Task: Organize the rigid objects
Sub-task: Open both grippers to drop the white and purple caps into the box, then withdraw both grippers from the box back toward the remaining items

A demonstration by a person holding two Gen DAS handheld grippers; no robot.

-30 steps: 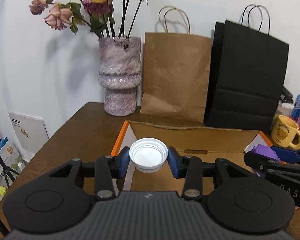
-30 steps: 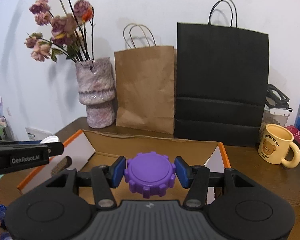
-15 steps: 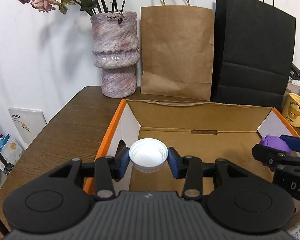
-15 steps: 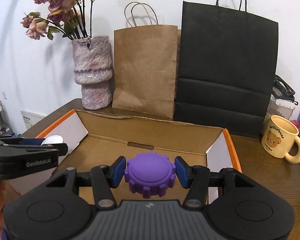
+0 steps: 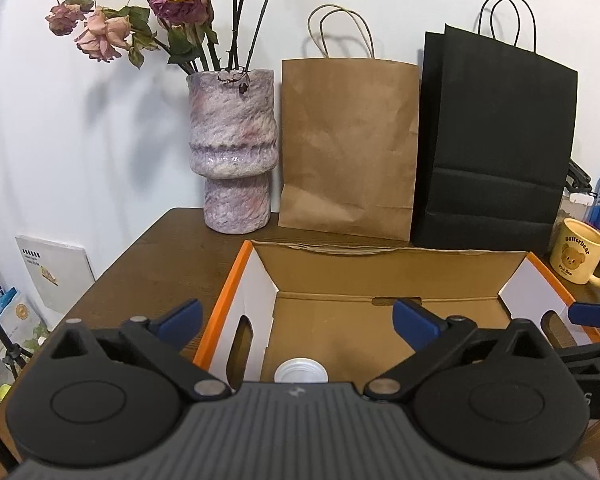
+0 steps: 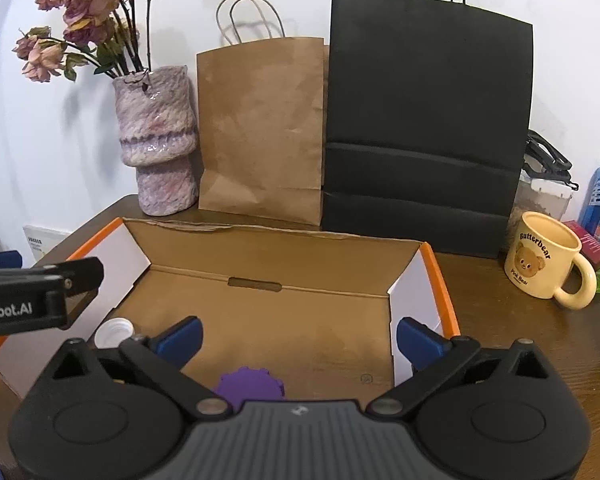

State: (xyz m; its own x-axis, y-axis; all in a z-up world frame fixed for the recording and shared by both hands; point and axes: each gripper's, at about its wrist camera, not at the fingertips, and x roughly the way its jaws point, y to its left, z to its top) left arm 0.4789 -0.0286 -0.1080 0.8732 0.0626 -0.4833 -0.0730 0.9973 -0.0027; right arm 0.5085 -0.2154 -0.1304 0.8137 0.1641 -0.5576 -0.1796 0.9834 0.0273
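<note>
White cap (image 5: 300, 369), purple gear (image 6: 249, 385) dropped into box (image 6: 284, 248); both fingers spread, empty; wooden table (image 5: 172, 248), white wall.

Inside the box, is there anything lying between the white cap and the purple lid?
Nothing: in the right wrist view only bare cardboard box floor shows between the white cap and the purple lid.

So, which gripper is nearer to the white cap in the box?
Left. The left gripper hangs open right above the white cap, in the box's left corner. The right gripper is open farther right, over the purple gear.
</note>
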